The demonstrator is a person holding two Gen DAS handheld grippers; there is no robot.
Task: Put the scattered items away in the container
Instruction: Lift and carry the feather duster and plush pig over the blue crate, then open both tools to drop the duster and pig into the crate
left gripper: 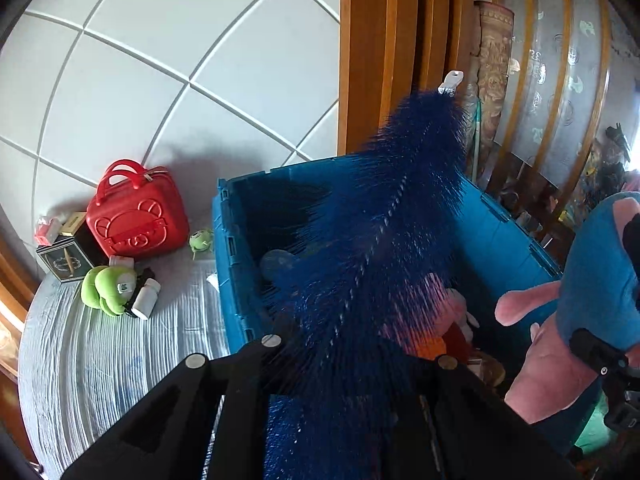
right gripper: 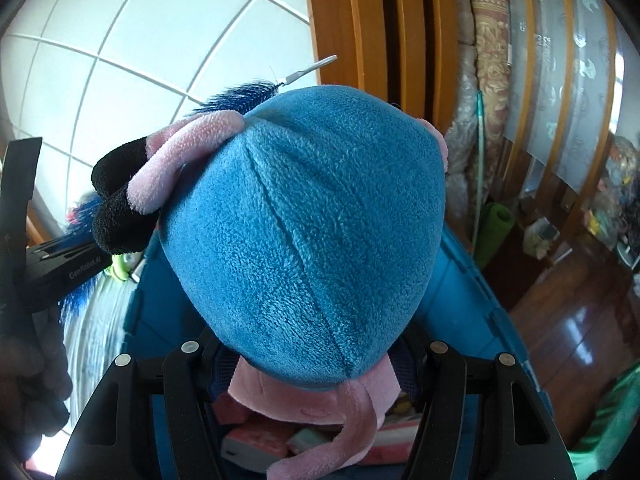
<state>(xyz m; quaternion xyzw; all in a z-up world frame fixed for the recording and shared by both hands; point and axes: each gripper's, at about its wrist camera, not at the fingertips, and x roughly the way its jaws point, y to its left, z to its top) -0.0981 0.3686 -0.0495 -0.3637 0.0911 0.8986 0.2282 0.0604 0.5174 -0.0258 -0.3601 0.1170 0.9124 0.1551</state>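
Observation:
My left gripper [left gripper: 356, 354] is shut on a long blue bristle brush [left gripper: 384, 220] and holds it slanted over the open blue crate [left gripper: 224, 232]; its white handle tip points up and away. My right gripper [right gripper: 312, 354] is shut on a blue and pink plush toy [right gripper: 312, 232] held above the same crate [right gripper: 460, 280]; the plush also shows at the right of the left wrist view [left gripper: 592, 280]. Inside the crate lie a pink plush, boxes and other items, partly hidden.
On the ribbed grey mat [left gripper: 120, 352] left of the crate sit a red bear case [left gripper: 138, 216], a dark box [left gripper: 66, 256], a green plush [left gripper: 106, 288], a white bottle [left gripper: 146, 298] and a small green toy [left gripper: 201, 240]. Wooden doors and rolled rugs stand behind.

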